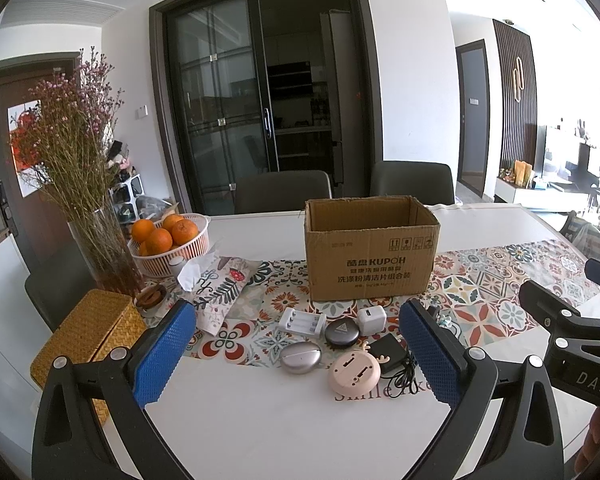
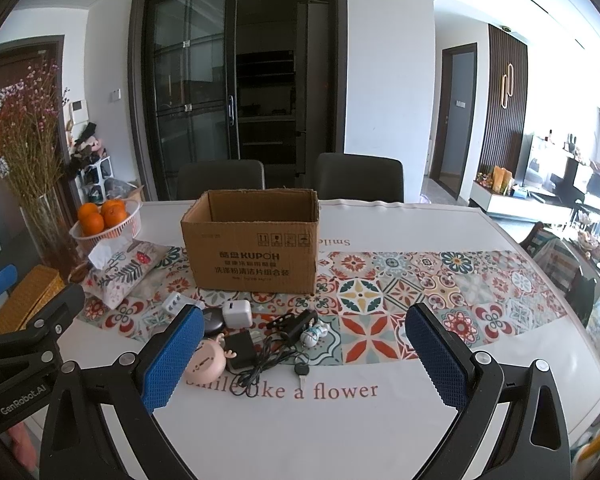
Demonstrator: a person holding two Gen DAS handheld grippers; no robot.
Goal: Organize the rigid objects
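Gadgets lying clustered ahead of my left tongs (image 1: pixel 296 356) and right tongs (image 2: pixel 304 356), both gaping empty; I am lining up the round pink plastic device (image 1: pixel 354 372), brown cardboard box (image 1: pixel 370 256) waiting beyond.

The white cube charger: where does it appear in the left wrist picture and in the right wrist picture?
Left wrist view: the white cube charger lies right of centre, just before the cardboard box, beside the dark round case.
Right wrist view: the charger lies left of centre, below the box, near the right gripper's left finger.
Shared landmark: the cardboard box with KUPOH print.
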